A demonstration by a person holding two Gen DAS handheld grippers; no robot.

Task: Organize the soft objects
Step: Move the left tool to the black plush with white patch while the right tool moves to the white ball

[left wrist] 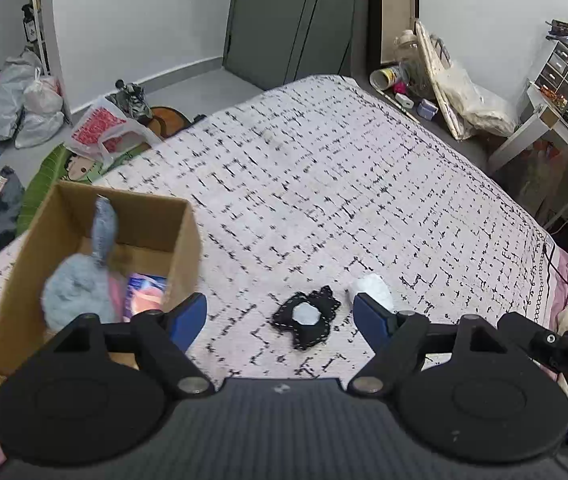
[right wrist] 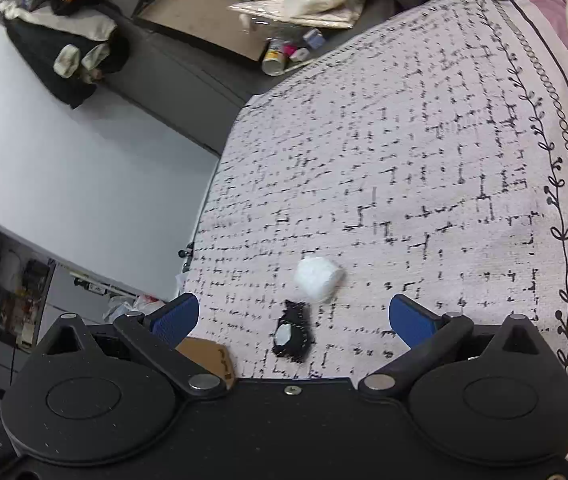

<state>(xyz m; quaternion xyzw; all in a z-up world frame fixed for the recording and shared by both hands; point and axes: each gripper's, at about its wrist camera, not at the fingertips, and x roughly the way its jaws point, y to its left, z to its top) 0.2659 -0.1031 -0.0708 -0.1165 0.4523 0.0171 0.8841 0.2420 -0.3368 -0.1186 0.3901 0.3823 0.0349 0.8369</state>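
Cardboard box (left wrist: 96,264) sat open-topped on the patterned bedspread (left wrist: 324,184), at the left of the left wrist view, with a grey-blue plush toy (left wrist: 80,284) inside it; one long grey part of the toy stood up above the rim. A pink and purple item (left wrist: 146,294) lay in the box beside the plush; what it was could not be made out. Left gripper (left wrist: 280,314) was held over the bedspread, its blue pads (left wrist: 188,316) wide apart and nothing between them. A black felt piece with a pale centre (left wrist: 308,320) lay flat on the cover ahead of that gripper, roughly between the lines of the two pads but beyond them, not touched. A white fluffy ball (left wrist: 374,288) rested just beside the felt piece, partly hidden behind the right-hand pad in this view. In the right wrist view the right gripper (right wrist: 294,318) also stood with fingers spread and empty, pointing at the same pair: the felt piece (right wrist: 292,336) nearer, the white ball (right wrist: 318,278) just past it, the two almost touching. A corner of the box (right wrist: 208,358) showed at the lower left of that view. Floor clutter and bags (left wrist: 24,100) lay beyond the bed.
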